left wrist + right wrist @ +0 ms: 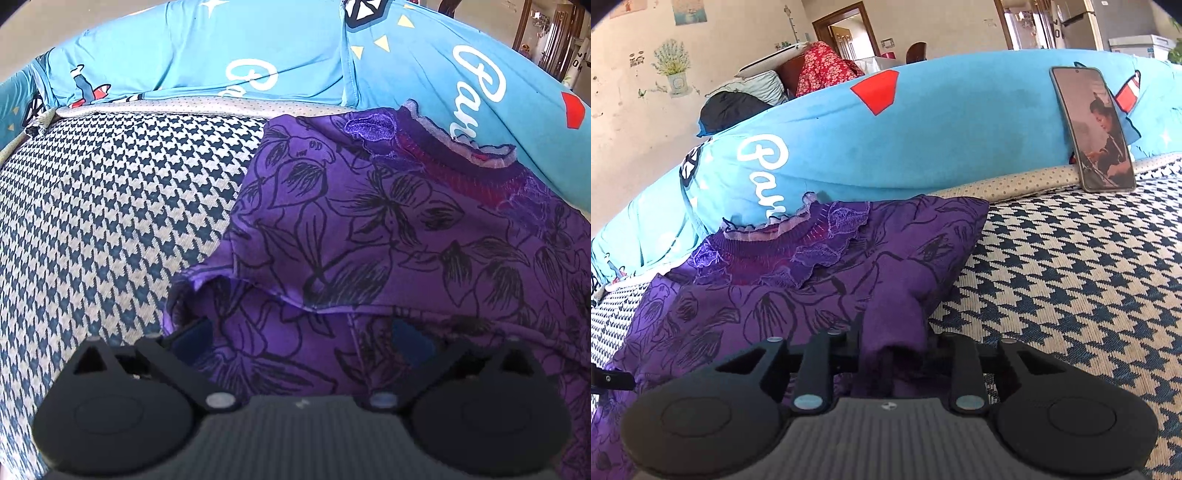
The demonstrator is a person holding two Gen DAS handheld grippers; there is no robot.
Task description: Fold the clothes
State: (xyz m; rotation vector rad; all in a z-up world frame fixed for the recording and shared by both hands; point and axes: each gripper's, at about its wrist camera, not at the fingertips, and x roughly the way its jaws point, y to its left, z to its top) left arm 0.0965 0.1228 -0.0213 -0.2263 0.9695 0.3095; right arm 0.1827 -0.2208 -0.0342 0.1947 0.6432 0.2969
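A purple top (369, 221) with black flower outlines lies on a houndstooth cover (110, 203), its lace collar (443, 158) toward the blue cushion. My left gripper (301, 341) is open at the top's near left edge, its blue pads wide apart, with cloth lying between and partly over them. In the right wrist view the same purple top (775, 302) fills the left side. My right gripper (894, 343) is shut on a bunched ridge of its right edge, and the cloth hides the fingertips.
A long blue printed cushion (886, 147) runs along the back, also seen as the blue cushion (221, 55) in the left view. A phone (1093, 129) leans on it at the right. Bare houndstooth cover (1071, 277) spreads to the right of the top.
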